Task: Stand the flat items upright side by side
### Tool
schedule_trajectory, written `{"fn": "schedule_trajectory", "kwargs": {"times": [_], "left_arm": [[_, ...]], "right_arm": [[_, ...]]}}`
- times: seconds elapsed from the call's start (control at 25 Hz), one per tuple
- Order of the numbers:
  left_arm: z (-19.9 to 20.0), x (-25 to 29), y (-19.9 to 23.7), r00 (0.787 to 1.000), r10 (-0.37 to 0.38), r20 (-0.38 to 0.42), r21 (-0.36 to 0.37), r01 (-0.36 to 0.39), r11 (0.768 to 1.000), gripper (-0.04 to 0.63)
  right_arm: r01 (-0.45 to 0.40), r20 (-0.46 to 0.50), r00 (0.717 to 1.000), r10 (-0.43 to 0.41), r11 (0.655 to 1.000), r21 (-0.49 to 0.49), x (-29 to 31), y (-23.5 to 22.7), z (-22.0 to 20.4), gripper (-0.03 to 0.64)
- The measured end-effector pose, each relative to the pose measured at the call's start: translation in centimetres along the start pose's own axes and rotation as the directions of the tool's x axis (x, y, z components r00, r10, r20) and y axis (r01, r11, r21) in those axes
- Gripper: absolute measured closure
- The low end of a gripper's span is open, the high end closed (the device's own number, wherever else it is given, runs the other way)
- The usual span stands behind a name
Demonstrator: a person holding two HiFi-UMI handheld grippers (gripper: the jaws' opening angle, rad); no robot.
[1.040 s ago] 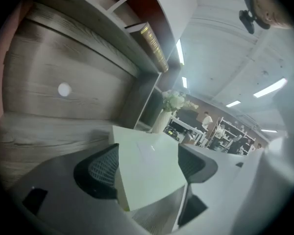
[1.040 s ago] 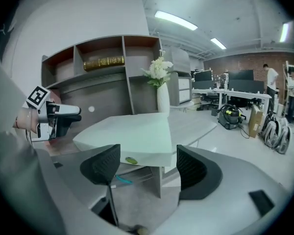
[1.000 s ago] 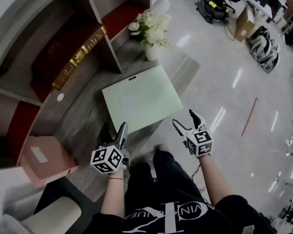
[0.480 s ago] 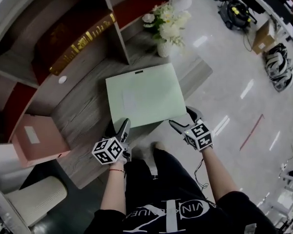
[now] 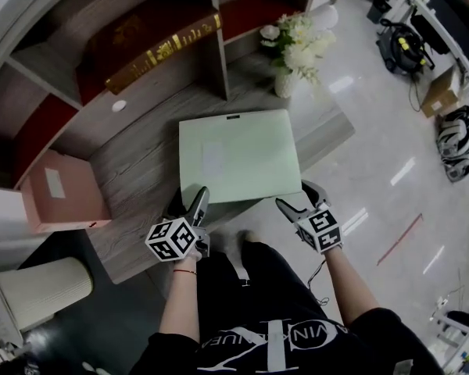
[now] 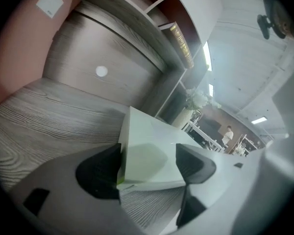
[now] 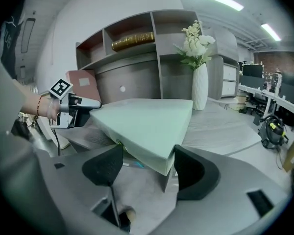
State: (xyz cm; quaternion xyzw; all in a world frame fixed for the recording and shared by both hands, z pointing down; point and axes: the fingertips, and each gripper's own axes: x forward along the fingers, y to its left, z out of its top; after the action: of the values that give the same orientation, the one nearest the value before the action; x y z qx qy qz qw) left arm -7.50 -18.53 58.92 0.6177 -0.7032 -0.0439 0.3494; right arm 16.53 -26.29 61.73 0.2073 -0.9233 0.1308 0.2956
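Note:
A flat pale-green box (image 5: 238, 156) lies on the wooden table (image 5: 133, 170), its near edge at the table's front. My left gripper (image 5: 185, 201) is at the box's near left corner; that corner (image 6: 144, 153) sits between its jaws, which have just been closing, and I see no firm press from the pads. My right gripper (image 5: 295, 194) is at the near right corner, which overhangs the table edge. The corner (image 7: 157, 131) lies between the right gripper's (image 7: 147, 168) jaws, also just closing, with a gap beside the left pad (image 7: 105, 165).
A pink box (image 5: 59, 194) lies flat at the table's left end. A white vase of flowers (image 5: 289, 69) stands behind the green box. Shelf cubbies at the back hold a gold-lettered book (image 5: 160, 49). A cream seat (image 5: 39, 291) stands lower left.
Both grippers moved forward and down from just short of the box to its two near corners, which now lie between their jaws. The head view shifted too.

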Motion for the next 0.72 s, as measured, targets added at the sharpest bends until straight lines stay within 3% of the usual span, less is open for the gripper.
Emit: {"fn": "schedule_trajectory", "kwargs": {"times": [0.36,0.72], "left_arm": [[-1.0,-4.4,1.7,0.996,0.072,0.042,-0.024,-0.071,0.997,0.249],[-2.9,-11.8,5.8,0.976,0.184,0.117,-0.113,-0.171,0.979,0.249]], "right_arm": [[-0.077,-0.008,0.997,0.076,0.996,-0.041,0.2,3.2,-0.1,0.295],[-0.191,-0.066,0.981,0.185,0.974,-0.118,0.8,10.0,-1.4,0.299]]}}
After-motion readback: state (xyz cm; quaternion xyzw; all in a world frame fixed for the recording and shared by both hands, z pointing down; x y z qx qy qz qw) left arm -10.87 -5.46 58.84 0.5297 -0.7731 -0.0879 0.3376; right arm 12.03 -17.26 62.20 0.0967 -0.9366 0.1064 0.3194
